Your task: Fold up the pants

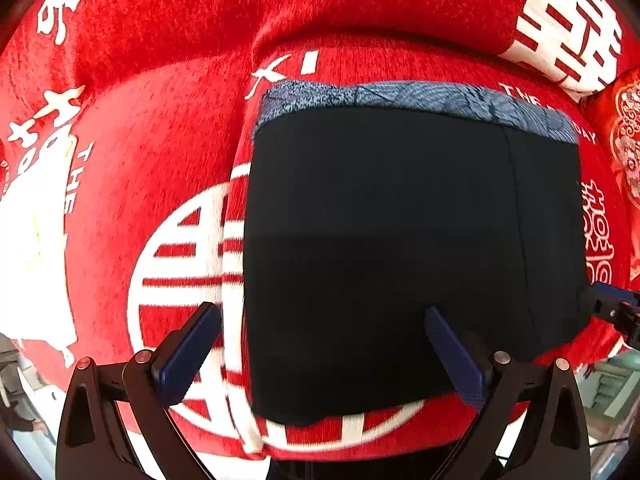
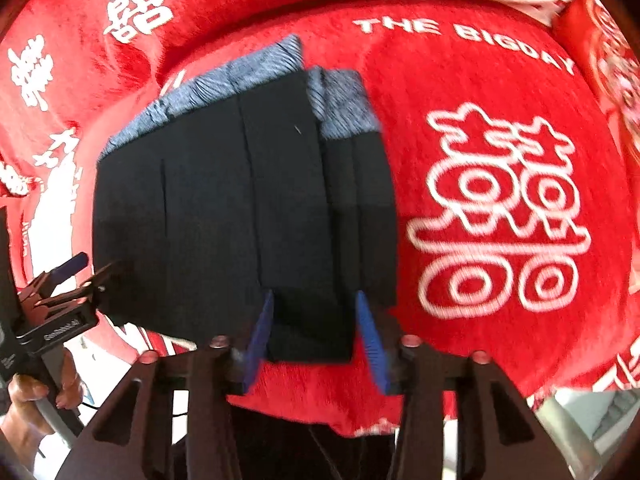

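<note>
Black pants with a blue-grey patterned waistband lie folded into a compact rectangle on a red cover. My left gripper is open over the near left part of the pants, one blue finger off the cloth, one over it. In the right wrist view the pants show stacked layers at their right side. My right gripper is open with its blue fingers either side of the near right corner of the fold. The left gripper shows there at the left edge.
The red plush cover with white characters and "THE BIGDAY" lettering spreads over the whole surface and rises at the back. Its front edge drops off near both grippers. A hand holds the left tool.
</note>
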A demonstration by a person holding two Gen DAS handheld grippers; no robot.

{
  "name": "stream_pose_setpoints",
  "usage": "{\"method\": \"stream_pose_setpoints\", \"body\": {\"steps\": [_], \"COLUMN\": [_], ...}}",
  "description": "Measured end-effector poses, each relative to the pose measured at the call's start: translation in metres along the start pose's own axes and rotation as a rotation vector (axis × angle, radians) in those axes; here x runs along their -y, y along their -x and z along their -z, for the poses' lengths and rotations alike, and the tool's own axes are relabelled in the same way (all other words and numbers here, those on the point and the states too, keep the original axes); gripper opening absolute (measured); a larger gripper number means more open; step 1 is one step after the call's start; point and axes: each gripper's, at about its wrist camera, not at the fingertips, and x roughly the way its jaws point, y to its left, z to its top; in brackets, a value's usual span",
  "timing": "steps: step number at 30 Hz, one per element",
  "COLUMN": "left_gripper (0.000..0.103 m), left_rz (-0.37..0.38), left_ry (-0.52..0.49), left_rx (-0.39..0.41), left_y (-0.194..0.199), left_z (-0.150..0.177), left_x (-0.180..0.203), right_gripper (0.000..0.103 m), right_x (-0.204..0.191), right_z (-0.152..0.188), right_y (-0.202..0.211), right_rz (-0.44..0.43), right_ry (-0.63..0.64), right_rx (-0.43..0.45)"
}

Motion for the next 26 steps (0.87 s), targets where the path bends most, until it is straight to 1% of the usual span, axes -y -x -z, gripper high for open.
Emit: {"method": "stream_pose_setpoints", "body": {"steps": [5, 7, 8, 9, 10, 11, 13, 15, 16, 18, 21, 24, 26], "left_gripper": [0.102, 0.102, 0.102, 0.102, 0.102, 0.102, 0.102, 0.102, 0.102, 0.102, 0.102, 0.102, 0.102], "left_rz": [-0.024, -0.015, -0.010, -0.007, -0.003, 0.003, 0.009, -0.008, -0.015, -0.019, -0.023, -0.011, 0.008], "left_ry": [-0.022, -0.030, -0.036, -0.041, -0.047, -0.052, -0.065, -0.090, -0.100, -0.113, -0.125, -0.136, -0.131], "left_rx": [-0.014, -0.024, -0.031, -0.038, -0.045, -0.049, -0.061, -0.070, -0.074, -0.083, -0.106, -0.126, -0.137], "left_y": [0.019, 0.025, 0.026, 0.028, 0.030, 0.032, 0.035, 0.038, 0.038, 0.042, 0.046, 0.050, 0.055], "left_z": [0.011, 0.016, 0.018, 0.020, 0.024, 0.027, 0.035, 0.046, 0.049, 0.059, 0.071, 0.079, 0.083], "left_x": [0.001, 0.002, 0.003, 0.003, 0.004, 0.005, 0.007, 0.010, 0.010, 0.010, 0.010, 0.009, 0.008], "right_gripper": [0.055, 0.059, 0.061, 0.068, 0.077, 0.082, 0.086, 0.090, 0.095, 0.097, 0.097, 0.097, 0.097], "right_x": [0.003, 0.005, 0.008, 0.008, 0.007, 0.002, -0.005, -0.018, -0.020, -0.025, -0.032, -0.038, -0.042], "right_z": [0.023, 0.033, 0.043, 0.046, 0.050, 0.052, 0.058, 0.064, 0.067, 0.078, 0.087, 0.092, 0.093], "right_y": [0.007, 0.011, 0.015, 0.016, 0.017, 0.018, 0.019, 0.016, 0.014, 0.012, 0.014, 0.021, 0.030], "right_rz": [0.017, 0.015, 0.013, 0.014, 0.017, 0.022, 0.042, 0.100, 0.117, 0.123, 0.088, 0.083, 0.096], "right_ry": [-0.026, -0.036, -0.040, -0.042, -0.044, -0.043, -0.026, 0.008, 0.021, 0.029, 0.003, -0.015, -0.012], "right_rx": [-0.033, -0.036, -0.040, -0.043, -0.045, -0.039, -0.028, -0.035, -0.040, -0.058, -0.070, -0.052, -0.014]}}
